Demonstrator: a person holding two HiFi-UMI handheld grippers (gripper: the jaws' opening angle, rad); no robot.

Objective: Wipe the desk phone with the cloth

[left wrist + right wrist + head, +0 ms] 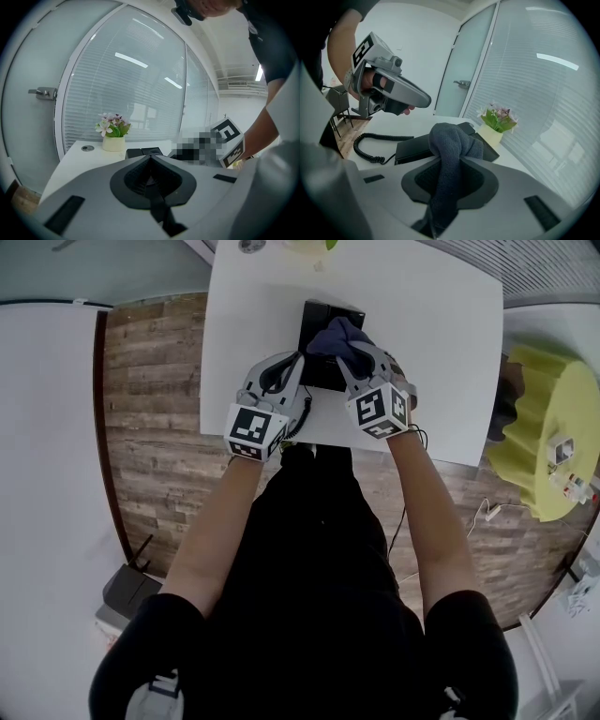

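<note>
A black desk phone [319,371] lies on the white table [441,352], near its front edge. My right gripper [351,356] is shut on a dark blue cloth [339,335], whose bunched end rests over the phone's right half. In the right gripper view the cloth [449,143] rises out of the jaws over the phone [415,146]. The coiled cord [370,145] trails left of it. My left gripper [296,364] hovers by the phone's left side, shut with nothing in it. It appears above the table [401,122] as the left gripper [425,100].
A small pot of flowers [497,123] stands behind the phone, also visible as the pot [112,135] by the glass wall with blinds. A yellow round seat [548,432] sits right of the table. Wood floor [150,399] lies left and in front.
</note>
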